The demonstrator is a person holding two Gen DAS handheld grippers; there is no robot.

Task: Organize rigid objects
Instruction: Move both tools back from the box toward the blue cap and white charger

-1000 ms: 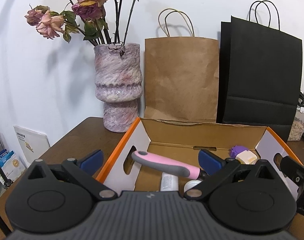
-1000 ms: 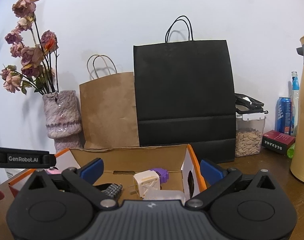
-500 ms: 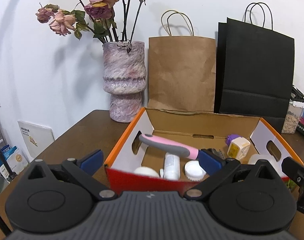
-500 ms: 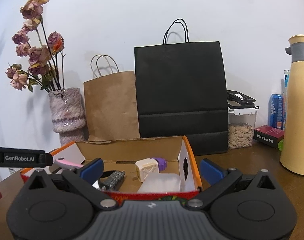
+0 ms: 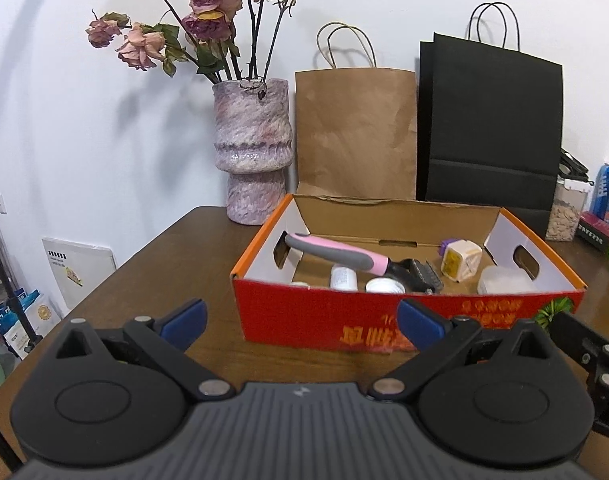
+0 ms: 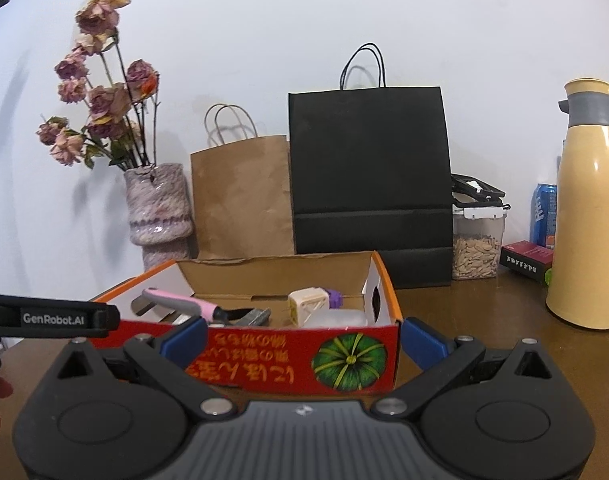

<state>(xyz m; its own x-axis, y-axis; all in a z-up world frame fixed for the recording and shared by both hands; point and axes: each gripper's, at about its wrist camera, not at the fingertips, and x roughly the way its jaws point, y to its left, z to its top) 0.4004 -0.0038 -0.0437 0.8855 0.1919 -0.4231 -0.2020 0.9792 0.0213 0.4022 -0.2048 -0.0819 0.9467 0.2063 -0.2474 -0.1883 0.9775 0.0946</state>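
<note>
White wall backed a dark wooden counter where a red-and-orange cardboard box sat, a pink-and-grey handled brush and a cream cube-shaped plug lying inside. Reaching well meant clearing the near wall before descending. Left gripper and right gripper hovered short of it, jaws spread wide, holding nothing.

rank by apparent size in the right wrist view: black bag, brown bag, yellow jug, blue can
1. black bag
2. brown bag and yellow jug: alike, and the jug sits nearer, so unranked
3. blue can
</note>
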